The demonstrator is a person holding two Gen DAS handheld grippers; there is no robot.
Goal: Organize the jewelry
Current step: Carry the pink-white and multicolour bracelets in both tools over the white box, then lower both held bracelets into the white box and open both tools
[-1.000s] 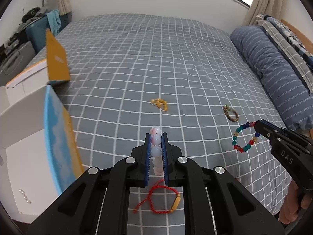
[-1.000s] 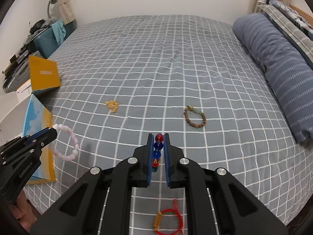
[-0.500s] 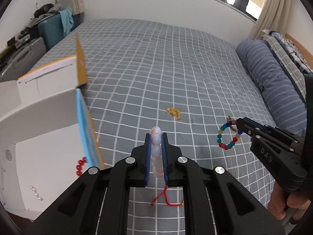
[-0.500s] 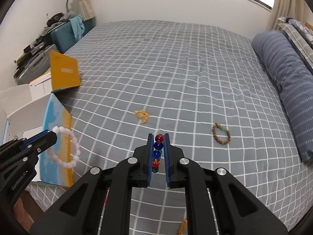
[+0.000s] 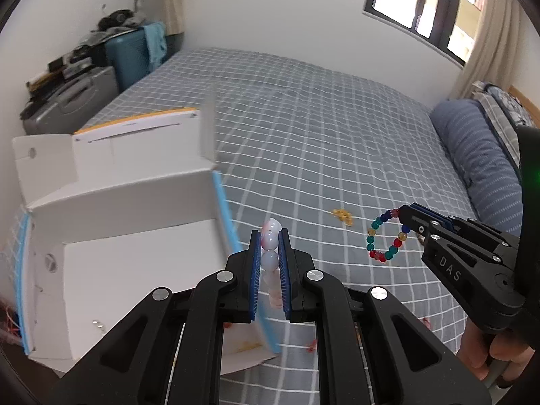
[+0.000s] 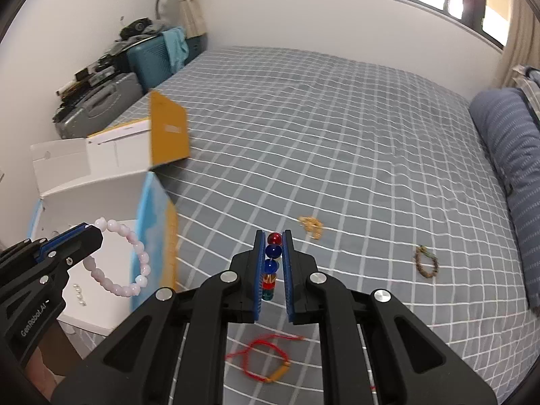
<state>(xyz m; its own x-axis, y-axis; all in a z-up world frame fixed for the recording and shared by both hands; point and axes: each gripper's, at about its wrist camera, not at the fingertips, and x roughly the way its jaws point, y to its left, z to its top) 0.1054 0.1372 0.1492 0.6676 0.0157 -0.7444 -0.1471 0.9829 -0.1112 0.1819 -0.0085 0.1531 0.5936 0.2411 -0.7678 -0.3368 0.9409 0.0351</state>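
My left gripper [image 5: 270, 236] is shut on a pale pink bead bracelet [image 5: 271, 256] and holds it in the air by the right wall of an open white box [image 5: 111, 209]. From the right wrist view the pink bracelet [image 6: 125, 263] hangs over the box [image 6: 84, 175]. My right gripper [image 6: 274, 241] is shut on a multicoloured bead bracelet [image 6: 271, 263], which hangs above the bed in the left wrist view [image 5: 384, 239]. On the bed lie a yellow piece [image 6: 312, 226], a brown bracelet [image 6: 426, 263] and a red string bracelet [image 6: 266, 361].
The grey checked bed cover [image 6: 337, 135] fills the scene. A blue striped pillow [image 6: 506, 141] lies along the right. Suitcases [image 6: 101, 108] stand left of the bed. The box has a yellow flap [image 6: 167, 131] and small pearls inside [image 5: 98, 324].
Both grippers have swung left toward the white box with their bracelets still held. The box now fills more of the left wrist view.
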